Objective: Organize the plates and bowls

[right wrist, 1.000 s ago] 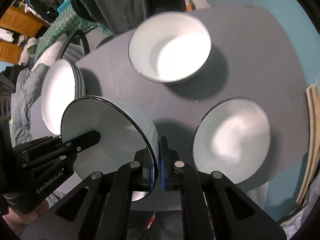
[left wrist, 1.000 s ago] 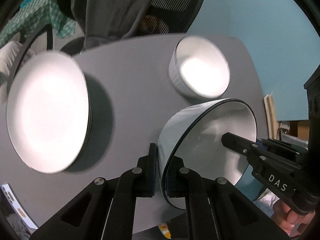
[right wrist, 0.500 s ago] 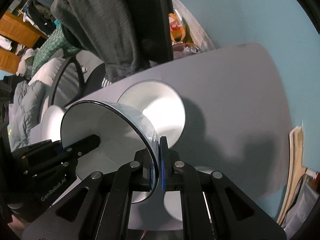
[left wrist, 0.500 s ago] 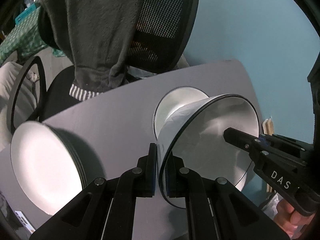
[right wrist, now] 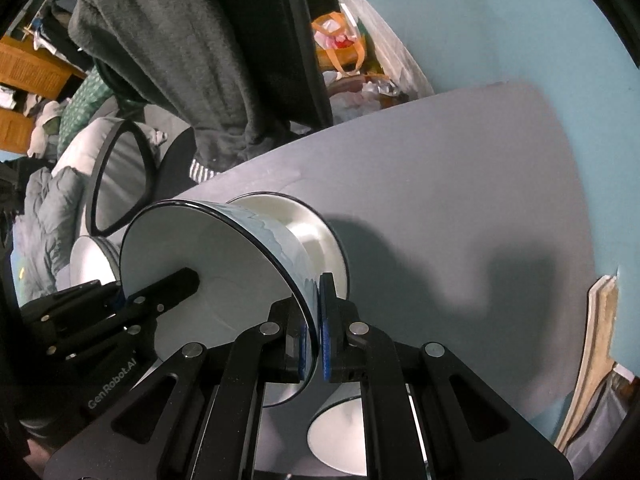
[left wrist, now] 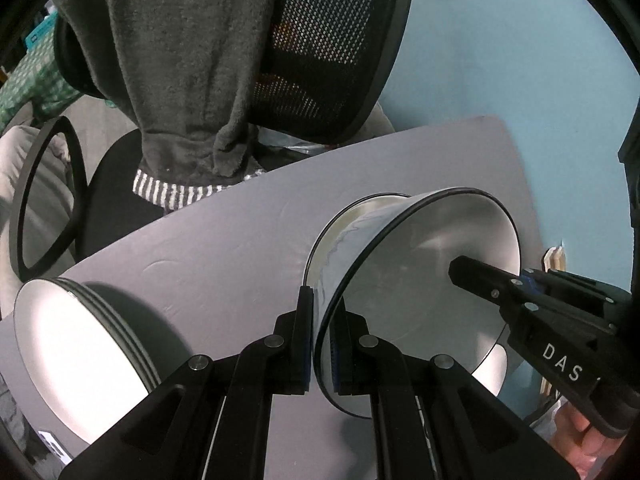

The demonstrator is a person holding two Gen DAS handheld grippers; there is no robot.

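Glazed bowl (left wrist: 420,280), dark-rimmed, held off the grey tabletop (left wrist: 224,248) by both claws: left claw (left wrist: 322,344) clenched on its near rim, right claw (right wrist: 314,336) clenched on the opposite rim. Carried bowl sits tilted, just above a second white bowl (right wrist: 308,236) standing on the tabletop. Step in hand, by my reading: nesting one bowl into the other. Next move calls for levelling the carried bowl over the second bowl, lowering, then letting go on both sides. Plate stack (left wrist: 76,348) lies well to the left of the second bowl; a third bowl (right wrist: 344,436) nearer the camera. Open tabletop beyond and right of it; far edge close, office chair (left wrist: 320,48) behind.
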